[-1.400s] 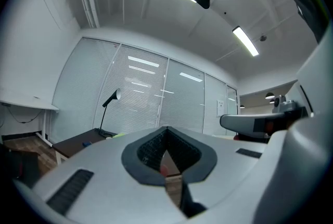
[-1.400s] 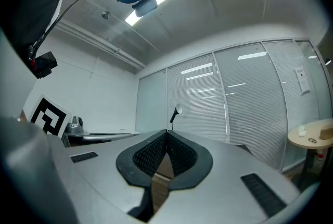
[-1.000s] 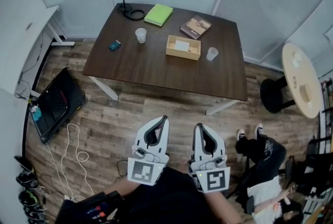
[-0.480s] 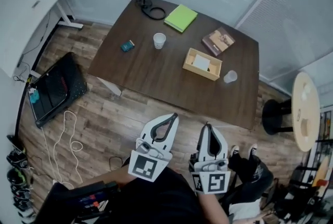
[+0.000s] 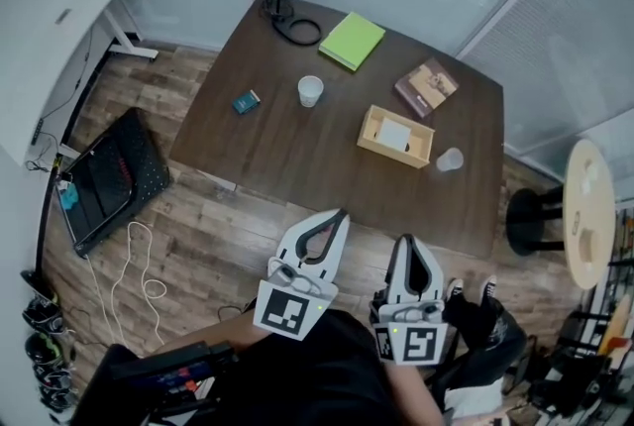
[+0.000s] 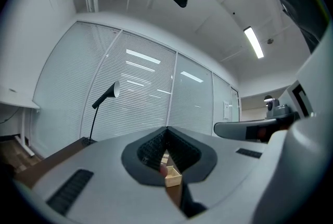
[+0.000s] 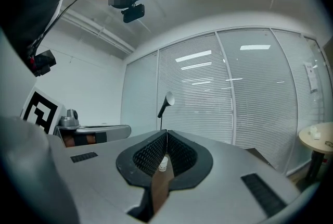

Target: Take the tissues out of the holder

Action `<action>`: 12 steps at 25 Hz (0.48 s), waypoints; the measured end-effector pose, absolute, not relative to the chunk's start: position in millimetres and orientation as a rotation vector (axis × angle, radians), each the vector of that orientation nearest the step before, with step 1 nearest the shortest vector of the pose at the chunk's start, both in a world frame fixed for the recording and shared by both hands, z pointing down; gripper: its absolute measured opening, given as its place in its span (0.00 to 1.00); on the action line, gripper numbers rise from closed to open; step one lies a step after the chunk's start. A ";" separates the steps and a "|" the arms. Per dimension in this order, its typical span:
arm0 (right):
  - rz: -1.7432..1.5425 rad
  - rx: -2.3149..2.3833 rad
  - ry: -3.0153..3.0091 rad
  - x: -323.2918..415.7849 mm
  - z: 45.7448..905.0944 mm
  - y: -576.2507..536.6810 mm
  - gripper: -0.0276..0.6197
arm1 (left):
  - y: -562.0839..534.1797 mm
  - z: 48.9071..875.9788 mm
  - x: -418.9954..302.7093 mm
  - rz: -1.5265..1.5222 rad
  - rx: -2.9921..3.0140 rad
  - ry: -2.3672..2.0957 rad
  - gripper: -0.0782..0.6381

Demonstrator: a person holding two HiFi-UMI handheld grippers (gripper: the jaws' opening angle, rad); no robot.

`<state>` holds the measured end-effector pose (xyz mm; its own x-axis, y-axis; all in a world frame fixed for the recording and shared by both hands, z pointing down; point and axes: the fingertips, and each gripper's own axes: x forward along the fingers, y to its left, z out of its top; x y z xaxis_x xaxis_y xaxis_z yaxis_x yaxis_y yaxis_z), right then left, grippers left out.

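Observation:
The wooden tissue holder (image 5: 395, 137) sits on the dark brown table (image 5: 297, 157), right of centre, with white tissues (image 5: 394, 134) lying inside it. Both grippers hang over the floor in front of the table, well short of the holder. My left gripper (image 5: 342, 212) is shut with nothing in it. My right gripper (image 5: 407, 238) is also shut and empty. Through the left gripper view's jaw gap I see the holder (image 6: 172, 178) far ahead. The right gripper view shows a white cup (image 7: 164, 164) through its closed jaws.
On the table stand a white cup (image 5: 310, 91), a clear cup (image 5: 450, 159), a green notebook (image 5: 351, 40), a brown book (image 5: 427, 86), a small teal object (image 5: 246, 102) and a black desk lamp (image 5: 285, 10). A black stool (image 5: 535, 221) and round table (image 5: 588, 213) stand right; cables lie left.
The head view has swung and come closer to the table, which now sits nearer and more to the right. Both grippers stayed shut and shifted slightly right in view.

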<state>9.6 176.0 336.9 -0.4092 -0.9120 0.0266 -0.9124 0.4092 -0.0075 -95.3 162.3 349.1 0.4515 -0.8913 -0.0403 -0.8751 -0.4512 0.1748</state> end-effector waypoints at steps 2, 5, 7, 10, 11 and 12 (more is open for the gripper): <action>0.027 1.722 -2.611 13.5 338.9 169.5 0.06 | 155.8 350.3 -93.7 -0.180 2.570 -1.570 0.11; 0.022 1.754 -2.596 22.1 343.0 158.4 0.06 | 146.3 349.9 -86.5 -0.154 2.589 -1.571 0.11; 0.023 1.773 -2.584 29.2 346.4 149.6 0.06 | 138.1 349.6 -81.4 -0.134 2.592 -1.578 0.11; 0.024 1.796 -2.587 39.9 348.5 136.4 0.06 | 124.8 345.5 -75.4 -0.113 2.608 -1.612 0.11; 0.025 1.801 -2.590 43.6 348.6 132.6 0.06 | 120.9 343.5 -73.3 -0.114 2.609 -1.628 0.11; 0.027 1.804 -2.593 47.1 348.6 129.1 0.06 | 117.4 341.5 -71.4 -0.117 2.607 -1.643 0.11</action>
